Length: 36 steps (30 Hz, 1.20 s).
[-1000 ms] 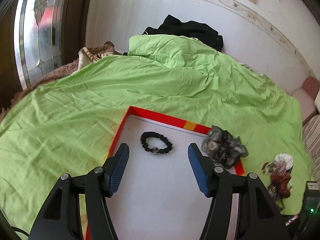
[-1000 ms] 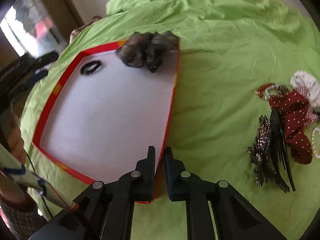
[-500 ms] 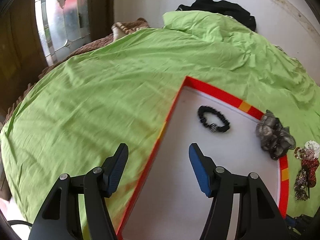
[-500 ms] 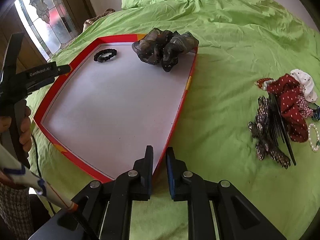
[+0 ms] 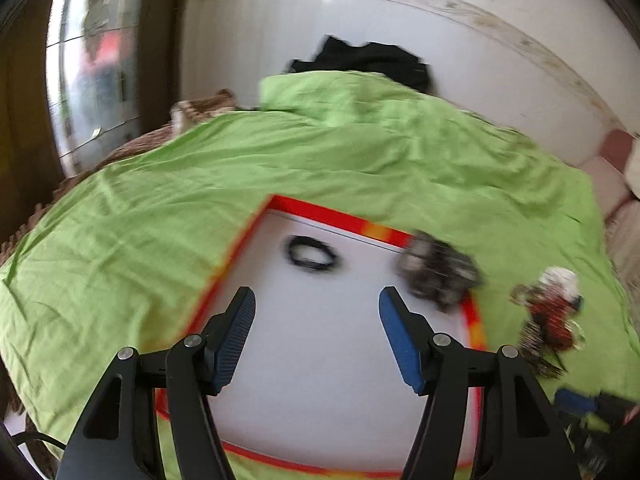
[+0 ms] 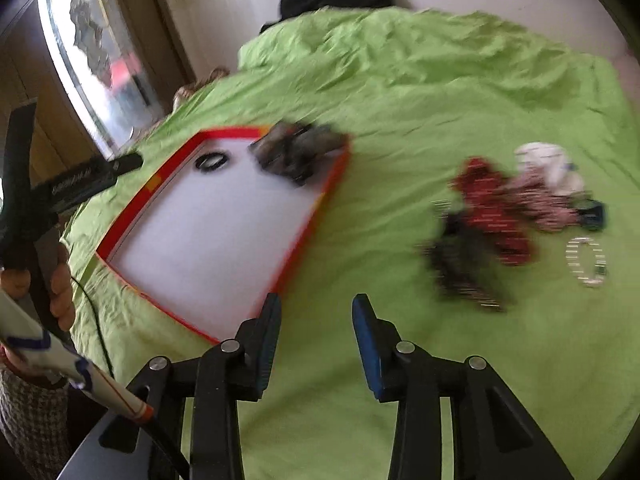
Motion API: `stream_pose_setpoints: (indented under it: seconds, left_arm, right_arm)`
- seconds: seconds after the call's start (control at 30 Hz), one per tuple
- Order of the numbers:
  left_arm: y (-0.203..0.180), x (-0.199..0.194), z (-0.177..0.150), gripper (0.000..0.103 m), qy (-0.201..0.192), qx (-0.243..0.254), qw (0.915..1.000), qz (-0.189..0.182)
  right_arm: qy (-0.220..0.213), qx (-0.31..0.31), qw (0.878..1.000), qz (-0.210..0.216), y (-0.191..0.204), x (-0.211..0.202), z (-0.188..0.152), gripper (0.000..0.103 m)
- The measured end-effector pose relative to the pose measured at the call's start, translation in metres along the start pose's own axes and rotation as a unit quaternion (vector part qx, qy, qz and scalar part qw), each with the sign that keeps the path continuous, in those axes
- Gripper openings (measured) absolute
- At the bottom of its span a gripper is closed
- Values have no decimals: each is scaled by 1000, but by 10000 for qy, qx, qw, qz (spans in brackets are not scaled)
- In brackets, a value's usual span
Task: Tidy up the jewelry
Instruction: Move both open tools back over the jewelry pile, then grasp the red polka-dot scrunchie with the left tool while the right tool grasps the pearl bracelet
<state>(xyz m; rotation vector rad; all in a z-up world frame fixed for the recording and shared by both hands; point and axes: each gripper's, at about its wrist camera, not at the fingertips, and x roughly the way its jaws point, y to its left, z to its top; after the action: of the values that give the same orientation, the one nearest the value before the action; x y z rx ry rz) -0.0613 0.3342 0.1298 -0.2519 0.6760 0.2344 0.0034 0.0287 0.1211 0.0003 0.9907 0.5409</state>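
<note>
Plainly, the jewelry is split between two places. A black beaded bracelet (image 6: 211,161) and a dark gauzy scrunchie (image 6: 301,151) already lie at the far end of the red-rimmed tray (image 6: 308,224), the scrunchie draped over the far right corner, which suggests the tray is the sorting spot. The rest sits in a loose heap on the green bedspread (image 6: 400,92), well to the right of the tray: a red dotted scrunchie (image 6: 490,208), a white one (image 6: 548,162) behind it, dark hair clips (image 6: 460,268) at the near edge, and a pale beaded bracelet (image 6: 586,260) apart on the right.

The right hand-held gripper (image 6: 316,344) hangs over bare bedspread just beside the tray's near right corner, its jaws opening with nothing between them, likely readying for a pick from the heap. The left hand-held gripper (image 5: 316,338) is spread and empty above the tray's white floor, near the black bracelet.

Motion blur smears both views, so the pile's pieces are hard to separate and the clips cannot be counted. A small blue item at the heap's far right is unclear. The person's hand (image 6: 60,284) is cut off at the left edge.
</note>
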Motion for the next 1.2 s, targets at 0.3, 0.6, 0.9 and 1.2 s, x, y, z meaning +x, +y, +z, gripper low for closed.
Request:
stream_pose_setpoints:
  seconds: [0.3, 0.6, 0.9, 1.2]
  left_arm:
    - [-108, 6, -14, 66, 488, 626, 9905, -1119]
    - [-209, 66, -10, 66, 1217, 827, 9705, -1909]
    - [-260, 115, -17, 66, 1650, 998, 9559, -2213]
    - [-278, 129, -29, 61, 1858, 1239, 9487, -2238]
  right_arm:
    - [-310, 867, 9901, -1063, -141, -49, -9, 49]
    - [-482, 1463, 9803, -1235, -222, -41, -6, 54]
    - [-63, 1564, 9819, -1067, -255, 11, 4, 54]
    - [138, 1422, 9820, -1234, -254, 36, 8, 48]
